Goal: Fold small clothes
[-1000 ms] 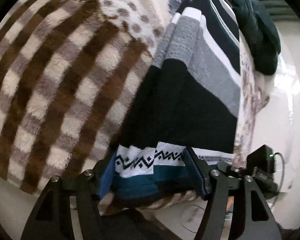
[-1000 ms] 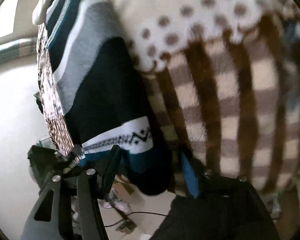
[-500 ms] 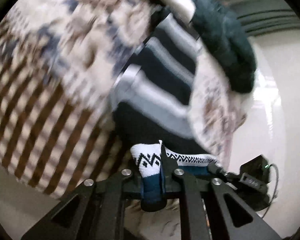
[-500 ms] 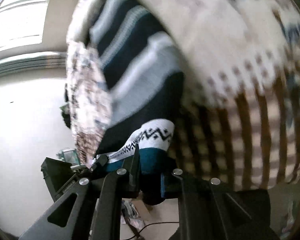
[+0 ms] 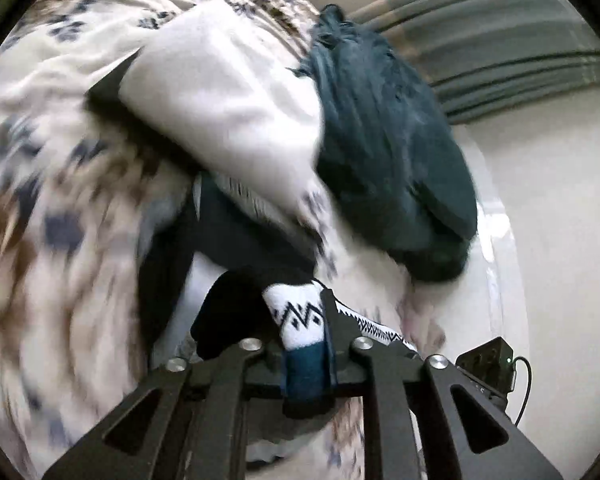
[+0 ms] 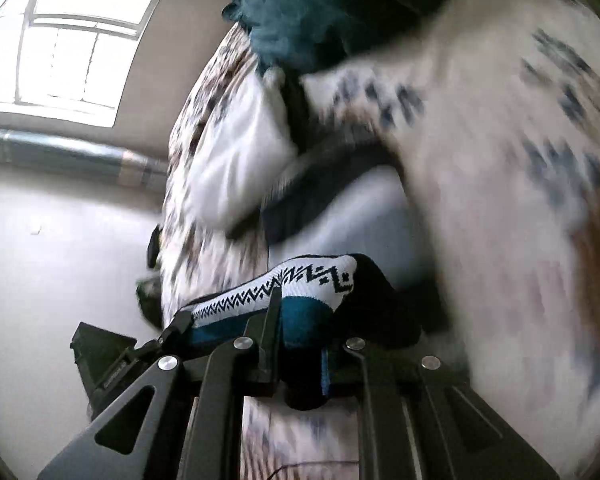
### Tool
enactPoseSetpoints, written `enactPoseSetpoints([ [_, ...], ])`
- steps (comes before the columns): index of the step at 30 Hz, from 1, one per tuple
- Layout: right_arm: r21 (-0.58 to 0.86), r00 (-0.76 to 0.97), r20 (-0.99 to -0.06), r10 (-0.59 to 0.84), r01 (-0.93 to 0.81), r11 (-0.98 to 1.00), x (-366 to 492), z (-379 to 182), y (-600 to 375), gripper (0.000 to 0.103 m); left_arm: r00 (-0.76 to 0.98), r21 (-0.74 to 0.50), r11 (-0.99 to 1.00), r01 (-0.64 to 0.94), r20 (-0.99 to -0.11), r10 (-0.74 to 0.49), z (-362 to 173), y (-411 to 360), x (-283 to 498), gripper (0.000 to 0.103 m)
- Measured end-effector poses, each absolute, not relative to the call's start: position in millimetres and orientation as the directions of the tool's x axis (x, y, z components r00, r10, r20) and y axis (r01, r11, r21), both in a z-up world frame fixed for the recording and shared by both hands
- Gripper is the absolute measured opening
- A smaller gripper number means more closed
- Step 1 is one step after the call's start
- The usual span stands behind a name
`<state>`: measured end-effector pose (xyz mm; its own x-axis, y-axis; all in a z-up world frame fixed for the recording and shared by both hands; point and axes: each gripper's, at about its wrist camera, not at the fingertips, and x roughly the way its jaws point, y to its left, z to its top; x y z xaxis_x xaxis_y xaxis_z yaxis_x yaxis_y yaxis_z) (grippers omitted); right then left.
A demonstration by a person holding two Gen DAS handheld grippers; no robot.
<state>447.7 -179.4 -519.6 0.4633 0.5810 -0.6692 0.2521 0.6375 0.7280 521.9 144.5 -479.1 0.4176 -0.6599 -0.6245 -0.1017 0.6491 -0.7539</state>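
Note:
A dark knitted garment (image 5: pixel 236 240) with grey stripes lies on a patterned blanket (image 5: pixel 60 240). Its hem is a white zigzag band (image 5: pixel 296 312) over a teal edge, lifted and doubled over the body. In the left wrist view my left gripper (image 5: pixel 304 344) pinches one hem corner; its jaws are opening slightly with the cloth still pressed between them. My right gripper (image 6: pixel 300 336) clamps the other corner of the band (image 6: pixel 312 280), jaws also easing open, fabric still gripped. The hem stretches between both tools. Each view shows the other gripper's black body at its edge. Motion blurs both views.
A folded white cloth (image 5: pixel 228 92) and a bunched dark teal garment (image 5: pixel 384 152) lie just beyond the knitted one. The blanket's edge drops to a pale floor on the right (image 5: pixel 540 240). A bright window (image 6: pixel 68 40) sits above a grey pipe (image 6: pixel 60 152).
Both grippers went from open around the hem to clamped on it. They then swept up and forward, carrying the hem over the garment toward the white and teal clothes.

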Motion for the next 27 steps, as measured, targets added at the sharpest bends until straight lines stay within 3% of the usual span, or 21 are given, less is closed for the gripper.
enactPoseSetpoints([
  [2,0.743,0.419,-0.661,0.622,0.249,0.622,499.7,-539.4,-179.7,0.021,0.415,-0.759,0.637,-0.135,-0.627,-0.66,-494.6,153.0,548.0,0.034],
  [4,0.739,0.419,-0.667,0.616,0.259,0.622,523.8,-550.9,-185.1,0.052,0.445,-0.776,0.614,-0.146,-0.606,-0.66,-503.6,171.3,556.3,0.053],
  [6,0.742,0.459,-0.658,0.598,0.258,0.619,515.2,-551.4,-196.5,0.072,0.455,-0.764,0.629,-0.142,-0.615,-0.644,-507.8,186.6,541.1,0.062],
  [7,0.737,0.462,-0.663,0.589,0.264,0.623,504.4,-554.2,-200.9,0.073,0.449,-0.755,0.638,-0.152,-0.628,-0.636,-510.0,190.4,536.6,0.066],
  [13,0.617,0.264,-0.787,0.558,0.342,0.709,440.9,-618.8,-199.4,0.074,0.263,-0.682,0.708,-0.184,-0.728,-0.633,-573.6,182.9,474.9,0.068],
  [16,0.659,0.199,-0.744,0.638,0.38,0.649,427.9,-656.5,-194.2,0.074,0.187,-0.708,0.686,-0.169,-0.706,-0.683,-602.8,162.4,460.0,0.068],
  [18,0.712,0.203,-0.685,0.7,0.394,0.582,428.4,-676.5,-190.1,0.08,0.161,-0.748,0.645,-0.157,-0.664,-0.73,-617.2,146.4,459.4,0.068],
  [22,0.753,0.202,-0.629,0.751,0.397,0.524,440.2,-692.1,-182.0,0.082,0.175,-0.737,0.668,-0.101,-0.674,-0.717,-622.8,127.8,462.4,0.067],
  [23,0.754,0.198,-0.629,0.752,0.39,0.528,442.2,-693.2,-179.8,0.079,0.19,-0.742,0.664,-0.087,-0.667,-0.721,-620.0,126.7,460.0,0.061],
  [25,0.75,0.201,-0.637,0.744,0.387,0.537,443.9,-691.7,-176.4,0.049,0.212,-0.755,0.652,-0.074,-0.65,-0.73,-613.2,128.5,450.7,0.043],
  [27,0.754,0.209,-0.631,0.747,0.392,0.527,440.2,-687.2,-174.6,0.04,0.229,-0.776,0.622,-0.103,-0.627,-0.744,-599.1,138.4,434.9,0.039],
])
